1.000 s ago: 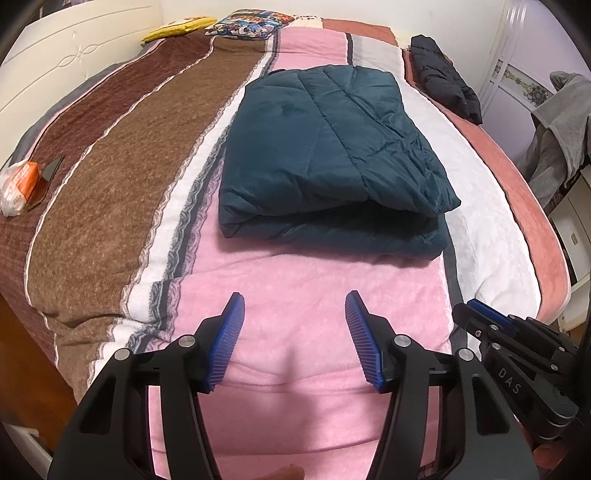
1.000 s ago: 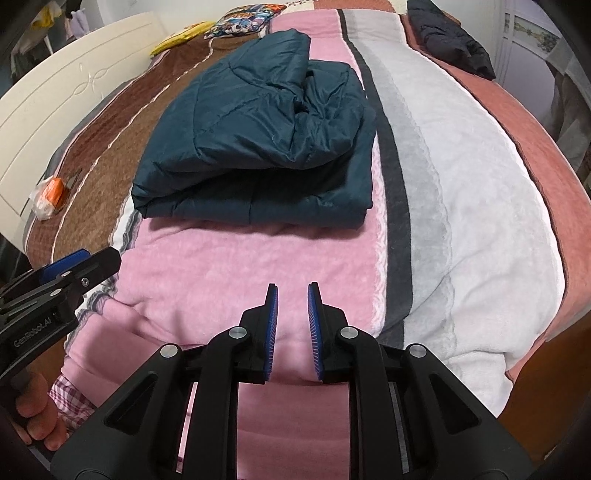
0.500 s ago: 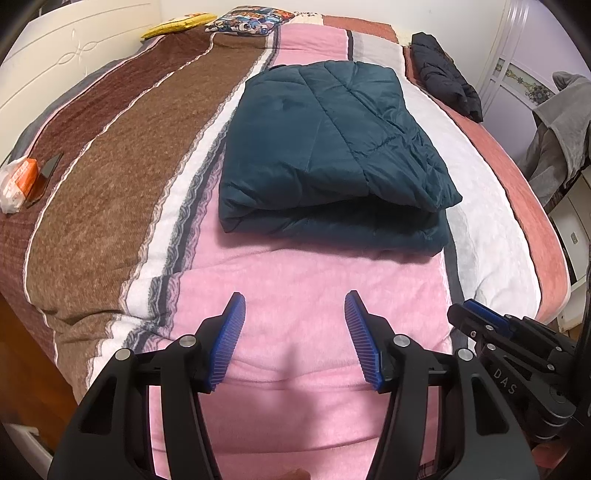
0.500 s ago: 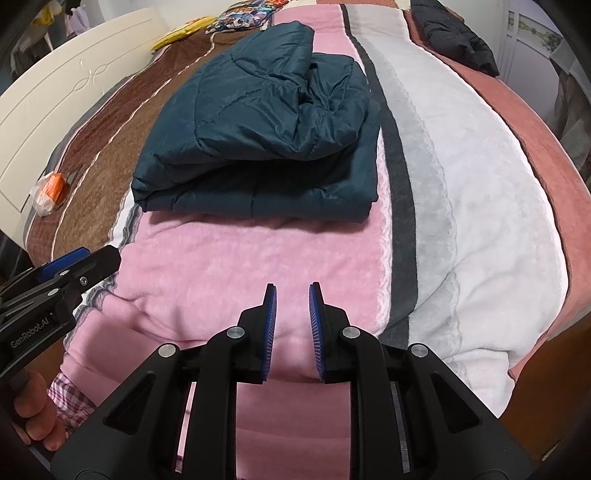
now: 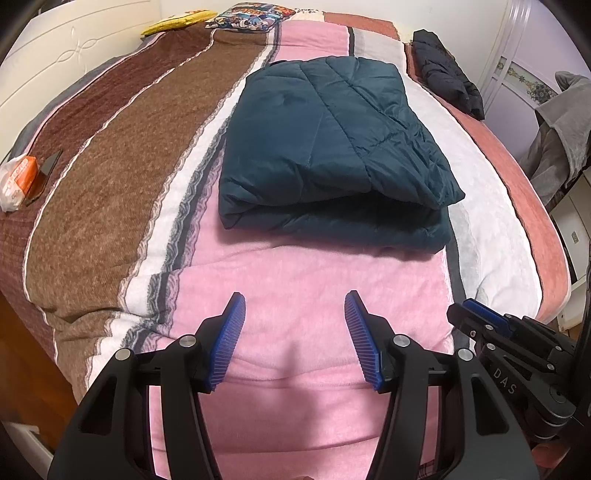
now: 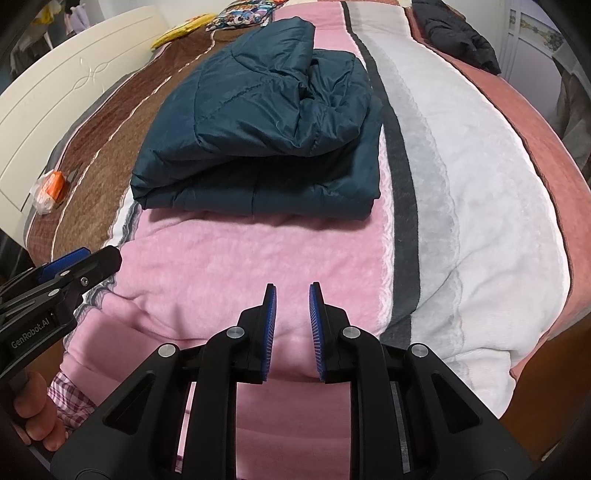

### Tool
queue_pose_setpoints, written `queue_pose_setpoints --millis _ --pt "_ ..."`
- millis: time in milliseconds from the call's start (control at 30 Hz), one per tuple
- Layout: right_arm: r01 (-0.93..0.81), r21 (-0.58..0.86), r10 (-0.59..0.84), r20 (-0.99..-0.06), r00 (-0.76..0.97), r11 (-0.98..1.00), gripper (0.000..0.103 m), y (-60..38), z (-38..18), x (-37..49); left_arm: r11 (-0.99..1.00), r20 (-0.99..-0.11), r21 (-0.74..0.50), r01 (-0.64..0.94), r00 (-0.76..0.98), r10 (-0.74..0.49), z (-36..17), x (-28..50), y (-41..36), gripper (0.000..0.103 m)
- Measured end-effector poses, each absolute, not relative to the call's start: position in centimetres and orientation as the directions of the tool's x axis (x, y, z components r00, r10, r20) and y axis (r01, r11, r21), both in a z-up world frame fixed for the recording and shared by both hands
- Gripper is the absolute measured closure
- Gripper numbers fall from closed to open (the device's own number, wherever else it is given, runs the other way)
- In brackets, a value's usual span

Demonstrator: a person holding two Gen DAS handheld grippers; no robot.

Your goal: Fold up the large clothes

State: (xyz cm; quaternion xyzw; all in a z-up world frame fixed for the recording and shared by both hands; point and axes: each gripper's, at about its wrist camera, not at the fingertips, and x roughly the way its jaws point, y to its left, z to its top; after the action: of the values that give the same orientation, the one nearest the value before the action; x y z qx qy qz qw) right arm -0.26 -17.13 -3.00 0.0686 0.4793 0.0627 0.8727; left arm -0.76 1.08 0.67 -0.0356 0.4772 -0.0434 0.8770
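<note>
Folded into a thick, puffy rectangle: dark teal quilted jacket (image 5: 332, 147), stitched in wide panels, lying mid-frame on the pink stripe of the bed (image 5: 92, 184). Upper layer bunched and creased toward the right in the right wrist view (image 6: 266, 122), fold edge facing the cameras. Left gripper (image 5: 294, 339) low in frame, fingers wide apart, holding nothing. Right gripper (image 6: 291, 325) likewise empty, fingers parted by a narrow gap. Black garment (image 5: 447, 74) at upper right.

Home bedroom: striped blanket-covered bed (image 5: 110, 177) ahead of tool, white headboard (image 6: 66, 81) left, pillows (image 5: 243, 20) beyond.
</note>
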Motion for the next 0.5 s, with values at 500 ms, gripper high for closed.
queue_pose_setpoints --millis 500 --pt "-0.044 0.180 0.176 -0.829 0.530 0.983 0.084 -17.16 -3.09 -0.23 0.994 -0.834 -0.104 0.042 0.540 -0.110 0.64 -0.74 1.00 0.047"
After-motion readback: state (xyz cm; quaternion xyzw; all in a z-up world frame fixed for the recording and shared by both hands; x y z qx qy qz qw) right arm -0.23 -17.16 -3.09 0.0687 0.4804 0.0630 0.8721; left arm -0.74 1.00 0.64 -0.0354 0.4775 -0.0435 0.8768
